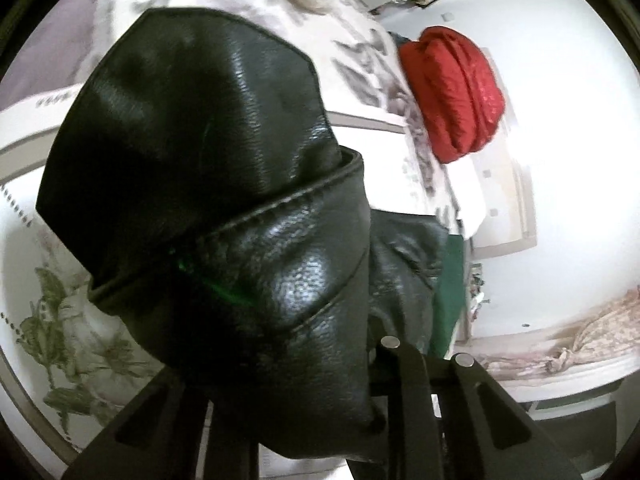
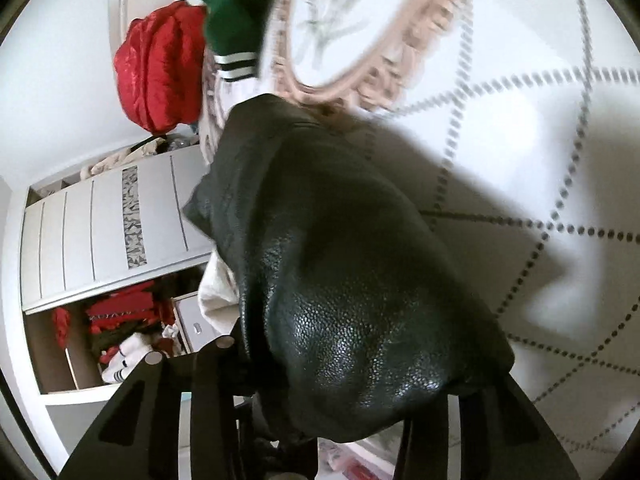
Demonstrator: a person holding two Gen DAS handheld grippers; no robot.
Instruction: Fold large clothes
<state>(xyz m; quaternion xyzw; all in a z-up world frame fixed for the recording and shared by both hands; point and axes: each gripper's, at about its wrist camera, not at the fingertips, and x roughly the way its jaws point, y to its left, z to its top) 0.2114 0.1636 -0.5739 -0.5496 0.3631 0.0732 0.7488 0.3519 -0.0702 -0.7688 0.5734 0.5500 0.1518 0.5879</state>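
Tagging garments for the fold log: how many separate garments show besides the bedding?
3, more may be hidden. Black leather jacket gripped by both the left gripper and right gripper; red puffy garment bundled behind it; green striped-cuff garment beside the red one.

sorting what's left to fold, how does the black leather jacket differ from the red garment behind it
The black leather jacket is gripped and lifted by both tongs, left and right; the red garment lies apart, ungripped, bunched in a mound. The jacket's surface is pebbled leather with stitched seams; the red garment is shiny, finely wrinkled fabric. Both catch the light with a sheen.
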